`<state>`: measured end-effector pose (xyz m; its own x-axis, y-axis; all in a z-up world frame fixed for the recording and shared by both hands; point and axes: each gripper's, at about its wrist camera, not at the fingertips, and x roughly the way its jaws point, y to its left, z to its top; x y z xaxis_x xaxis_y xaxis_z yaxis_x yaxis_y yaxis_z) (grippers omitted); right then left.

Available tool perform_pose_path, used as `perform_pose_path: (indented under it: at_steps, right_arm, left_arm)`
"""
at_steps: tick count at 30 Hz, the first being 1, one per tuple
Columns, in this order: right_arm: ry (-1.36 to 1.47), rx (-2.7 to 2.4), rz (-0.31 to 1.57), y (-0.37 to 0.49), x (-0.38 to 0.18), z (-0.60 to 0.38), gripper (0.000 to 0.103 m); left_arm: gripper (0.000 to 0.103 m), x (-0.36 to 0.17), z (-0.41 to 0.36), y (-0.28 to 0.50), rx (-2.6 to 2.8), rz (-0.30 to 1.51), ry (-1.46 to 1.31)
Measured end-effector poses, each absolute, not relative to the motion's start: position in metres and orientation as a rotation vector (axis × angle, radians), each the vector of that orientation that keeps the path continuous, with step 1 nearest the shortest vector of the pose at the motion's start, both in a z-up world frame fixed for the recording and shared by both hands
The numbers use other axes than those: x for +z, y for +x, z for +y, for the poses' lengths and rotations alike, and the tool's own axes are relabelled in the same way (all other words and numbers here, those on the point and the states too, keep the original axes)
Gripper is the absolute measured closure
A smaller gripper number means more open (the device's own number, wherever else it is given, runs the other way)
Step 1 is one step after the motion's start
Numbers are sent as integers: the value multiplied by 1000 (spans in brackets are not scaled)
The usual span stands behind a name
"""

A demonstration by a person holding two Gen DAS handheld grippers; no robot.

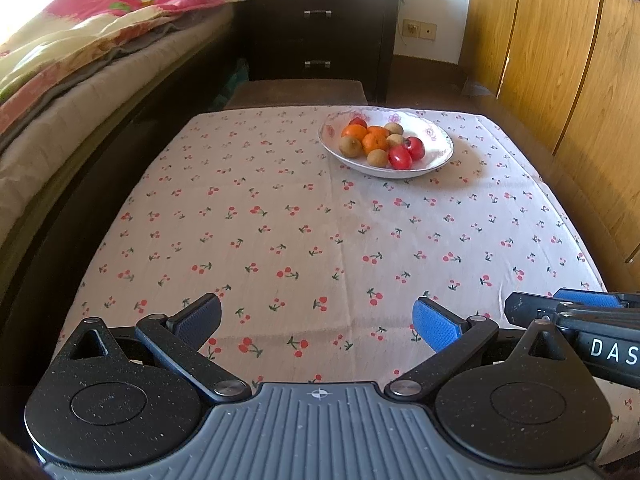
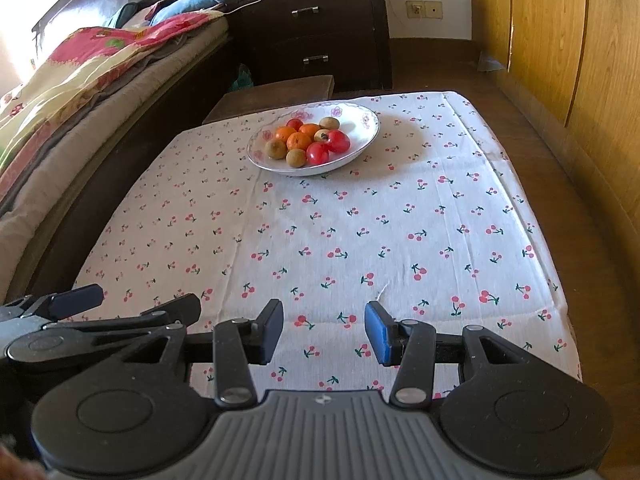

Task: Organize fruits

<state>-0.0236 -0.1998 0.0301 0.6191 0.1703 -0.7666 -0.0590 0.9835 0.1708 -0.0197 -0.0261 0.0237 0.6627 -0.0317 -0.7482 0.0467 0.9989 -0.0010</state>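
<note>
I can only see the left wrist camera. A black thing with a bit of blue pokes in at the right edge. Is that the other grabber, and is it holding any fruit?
Observer: Yes, that is the right gripper. Its own camera shows its fingers parted, with only the cherry-print cloth between them.
Operator: It hides the table's near right corner from me. Is there any fruit lying there?
Observer: No. The right wrist view shows that corner as bare cloth. All the fruit in sight sits in the plate.
Operator: How does my grabber look from there?
Observer: The left gripper sits close beside the right one, low over the table's near edge.
</note>
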Motion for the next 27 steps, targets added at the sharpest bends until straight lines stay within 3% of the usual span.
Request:
perform_pose_path:
  at_steps: [27]
  right_arm:
    - [109,139,914,-30,25,-193,57]
  left_arm:
    - [0,17,-22,-27,-34,859,28]
